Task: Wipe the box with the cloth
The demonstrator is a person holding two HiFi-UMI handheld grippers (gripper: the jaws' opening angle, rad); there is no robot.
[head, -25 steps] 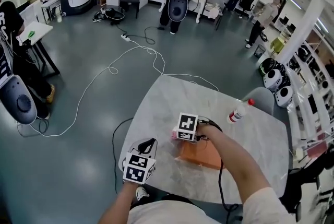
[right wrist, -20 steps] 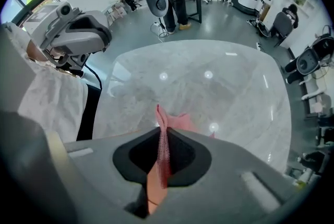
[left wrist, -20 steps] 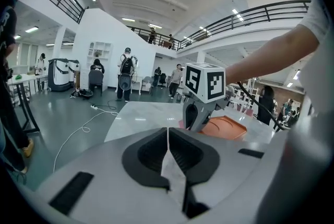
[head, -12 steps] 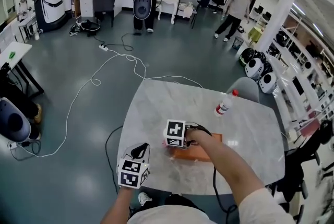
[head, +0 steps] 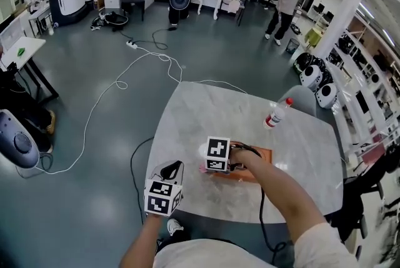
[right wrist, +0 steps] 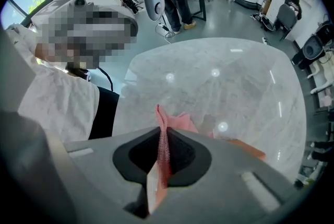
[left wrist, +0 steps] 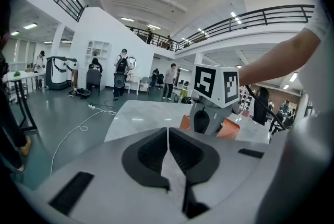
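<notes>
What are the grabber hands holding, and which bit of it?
The right gripper pinches the pink cloth by a bunched-up fold. The left gripper is shut on nothing.

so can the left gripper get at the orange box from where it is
Probably yes: the left gripper is shut and empty by the table edge, with bare marble between it and the orange box. The right gripper, shut on the pink cloth, crowds the box's near end.
</notes>
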